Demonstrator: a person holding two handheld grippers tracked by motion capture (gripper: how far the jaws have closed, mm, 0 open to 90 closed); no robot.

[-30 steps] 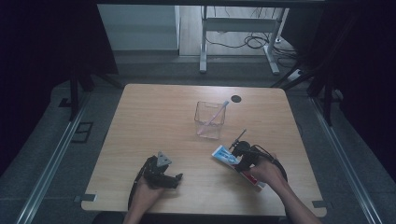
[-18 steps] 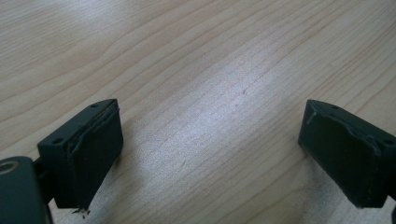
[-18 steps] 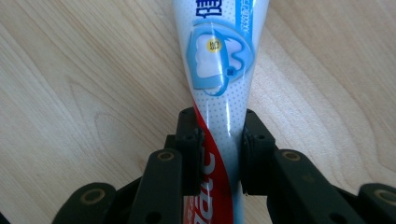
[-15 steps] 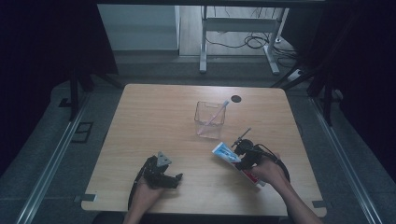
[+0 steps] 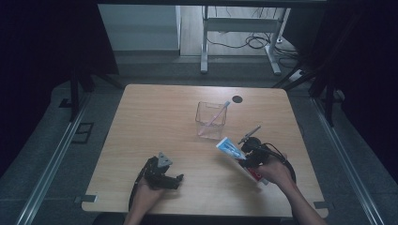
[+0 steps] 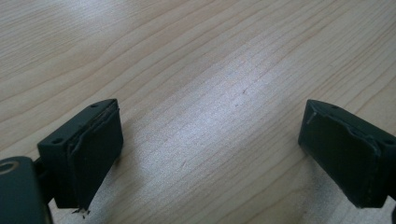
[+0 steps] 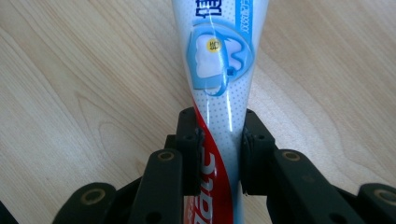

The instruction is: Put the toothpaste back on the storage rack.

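Note:
A white, blue and red toothpaste tube [image 7: 219, 93] runs up between my right gripper's [image 7: 218, 154] two black pads, which press on both its sides. In the high view the right gripper [image 5: 248, 157] holds this tube [image 5: 231, 149] slightly above the table's right front, its flat end pointing toward a clear plastic cup [image 5: 211, 120] with a toothbrush [image 5: 217, 116] leaning in it. My left gripper [image 5: 174, 179] rests at the front left. Its jaws stand wide apart in the left gripper view [image 6: 210, 154], with bare wood between them.
The wooden table [image 5: 155, 117] has a small black round hole [image 5: 237, 99] near its far edge. A thin dark rod [image 5: 249, 133] sticks up beside the right gripper. Metal table legs and cables lie on the floor beyond.
The right gripper has lifted a little with the toothpaste tube in it. The left gripper has stayed put.

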